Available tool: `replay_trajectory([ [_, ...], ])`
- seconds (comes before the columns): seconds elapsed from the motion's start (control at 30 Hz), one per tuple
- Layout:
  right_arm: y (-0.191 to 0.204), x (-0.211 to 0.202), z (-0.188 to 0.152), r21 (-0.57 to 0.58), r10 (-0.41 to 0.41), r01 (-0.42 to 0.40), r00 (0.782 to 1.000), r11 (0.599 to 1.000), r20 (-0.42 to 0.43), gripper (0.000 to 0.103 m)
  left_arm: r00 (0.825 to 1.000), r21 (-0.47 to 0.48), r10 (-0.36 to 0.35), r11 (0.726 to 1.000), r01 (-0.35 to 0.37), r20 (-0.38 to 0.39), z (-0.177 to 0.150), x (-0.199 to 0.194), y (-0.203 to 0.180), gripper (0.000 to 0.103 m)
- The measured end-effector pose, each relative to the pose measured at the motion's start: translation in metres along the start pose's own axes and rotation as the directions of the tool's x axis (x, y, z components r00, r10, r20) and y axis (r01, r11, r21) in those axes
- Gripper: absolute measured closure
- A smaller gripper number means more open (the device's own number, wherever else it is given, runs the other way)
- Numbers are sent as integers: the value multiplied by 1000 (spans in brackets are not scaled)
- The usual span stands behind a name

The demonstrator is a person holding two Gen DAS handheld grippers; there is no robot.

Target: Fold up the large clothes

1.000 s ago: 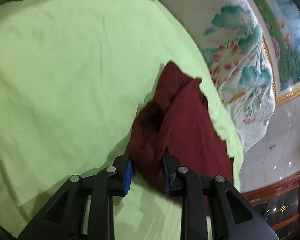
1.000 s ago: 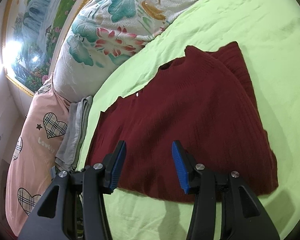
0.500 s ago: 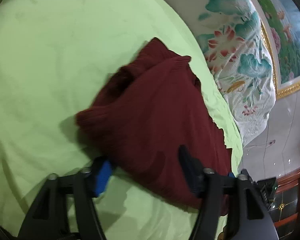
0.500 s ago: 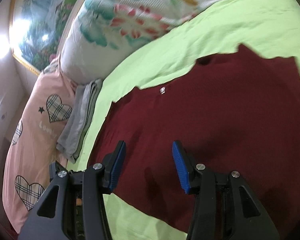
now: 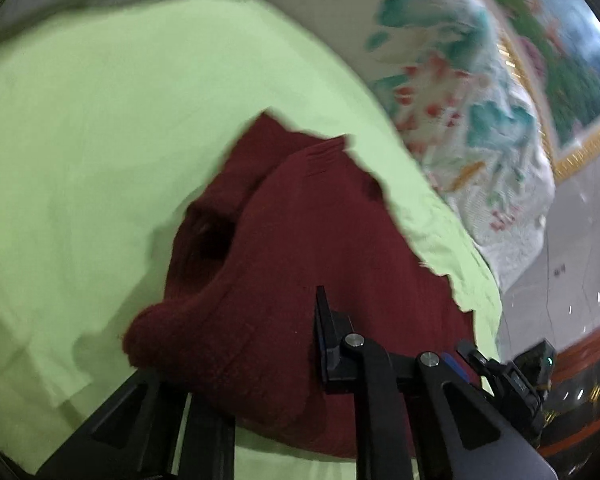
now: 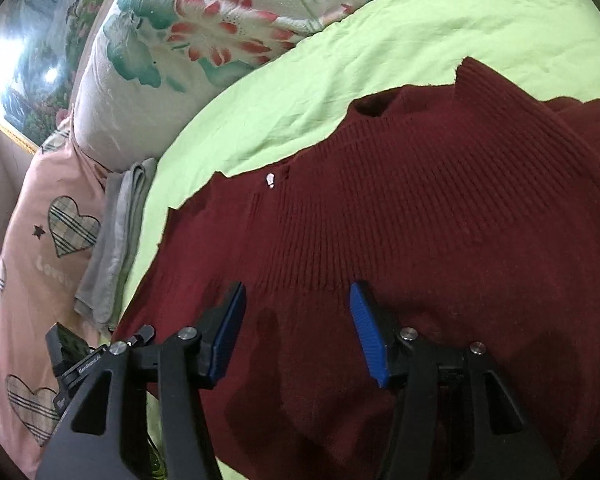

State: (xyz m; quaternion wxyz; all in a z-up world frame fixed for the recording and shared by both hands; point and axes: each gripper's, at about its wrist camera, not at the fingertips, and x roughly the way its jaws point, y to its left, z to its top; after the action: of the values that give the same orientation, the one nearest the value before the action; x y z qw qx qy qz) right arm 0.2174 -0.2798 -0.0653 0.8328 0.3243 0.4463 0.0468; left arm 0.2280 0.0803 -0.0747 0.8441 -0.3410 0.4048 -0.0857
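A dark red knit sweater [image 6: 420, 220] lies on a light green bedsheet [image 6: 420, 32], partly folded with a sleeve doubled over at its right. In the left wrist view the sweater [image 5: 300, 248] has a raised fold draped over my left gripper [image 5: 244, 344]. The jaws stand wide apart; the left finger is hidden under the cloth and only the right finger [image 5: 332, 340] shows. My right gripper [image 6: 296, 332] is open and empty, hovering just above the sweater's near part.
A floral pillow [image 6: 204, 40] and a pink heart-print pillow [image 6: 32, 248] line the bed's far and left sides. Folded grey cloth [image 6: 116, 240] lies between the pink pillow and the sheet. In the left wrist view, a wooden cabinet [image 5: 580, 392] stands beyond the bed edge.
My left gripper went from gripping a sweater fold to jaws wide apart, with the fold now draped over it. My right gripper moved forward over the sweater, staying open.
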Motion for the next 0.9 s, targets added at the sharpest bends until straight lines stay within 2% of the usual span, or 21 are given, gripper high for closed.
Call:
replay_trajectory([
  [0.1,-6,-11,4,68,73,-73,997,995,7,47,998,110,-67,992,65,19,3,-9,-48,89],
  [0.2,-18,-35,8,129,179,-185,982,974,55,46,991,242,-129,963,121,19,-6,-10,-101,89],
  [0.3,-38,-61,14,192,281,-299,952,935,117,43,983,397,-183,900,181,-33,-33,4,-161,89],
  [0.37,-55,-75,17,241,326,-356,932,903,155,40,975,479,-194,849,221,-107,-62,25,-193,91],
  [0.43,-60,-80,19,249,333,-364,929,897,160,36,973,560,-149,797,225,-178,-98,51,-217,92],
  [0.53,-63,-76,17,255,332,-350,937,901,110,30,977,662,-54,728,179,-205,-138,78,-229,93],
  [0.6,-64,-72,15,259,323,-332,943,907,78,30,979,666,-49,726,171,-198,-144,80,-228,93],
  [0.67,-64,-68,14,251,308,-313,949,916,58,30,978,638,-64,749,179,-199,-135,77,-224,93],
  [0.73,-63,-63,15,248,301,-302,953,920,46,30,977,621,-82,760,190,-198,-127,72,-220,93],
  [0.8,-60,-57,19,241,287,-283,958,928,23,30,976,624,-99,755,199,-193,-127,66,-218,93],
  [0.9,-45,-43,30,196,248,-238,968,951,-27,29,976,656,-106,725,207,-191,-134,59,-217,94],
])
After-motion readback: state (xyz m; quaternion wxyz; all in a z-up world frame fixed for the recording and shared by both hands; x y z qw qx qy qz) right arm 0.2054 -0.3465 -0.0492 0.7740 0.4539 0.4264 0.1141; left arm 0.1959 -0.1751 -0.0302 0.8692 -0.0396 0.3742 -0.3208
